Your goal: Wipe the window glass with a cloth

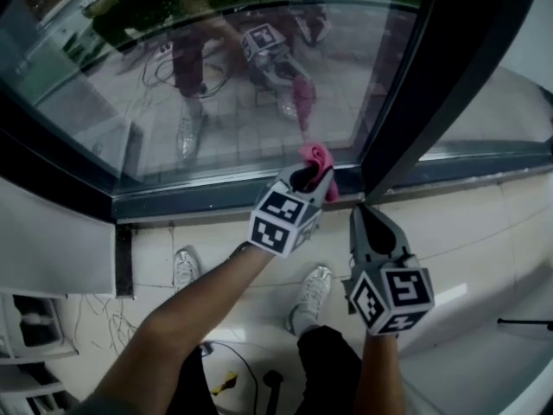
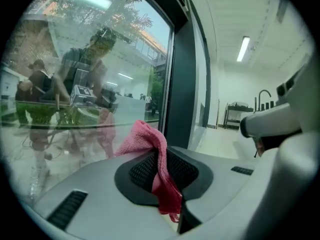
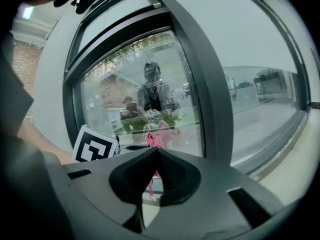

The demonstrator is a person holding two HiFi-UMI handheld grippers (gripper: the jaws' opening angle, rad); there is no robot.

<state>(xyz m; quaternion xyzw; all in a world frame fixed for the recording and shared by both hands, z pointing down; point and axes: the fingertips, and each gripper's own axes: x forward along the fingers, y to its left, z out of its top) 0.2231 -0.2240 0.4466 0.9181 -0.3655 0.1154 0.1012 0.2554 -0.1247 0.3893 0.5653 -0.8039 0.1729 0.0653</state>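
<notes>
A pink cloth is pinched in my left gripper, which is shut on it close to the bottom edge of the window glass. In the left gripper view the cloth bunches up over the jaws and hangs down between them, with the glass right in front. My right gripper hangs lower and to the right, shut with nothing in it, pointing at the dark mullion. The right gripper view shows its jaws closed, with the cloth and the left gripper's marker cube beyond.
A dark frame sill runs under the glass. A second pane lies right of the mullion. The person's shoes stand on the pale tiled floor, with cables below and a white unit at the left.
</notes>
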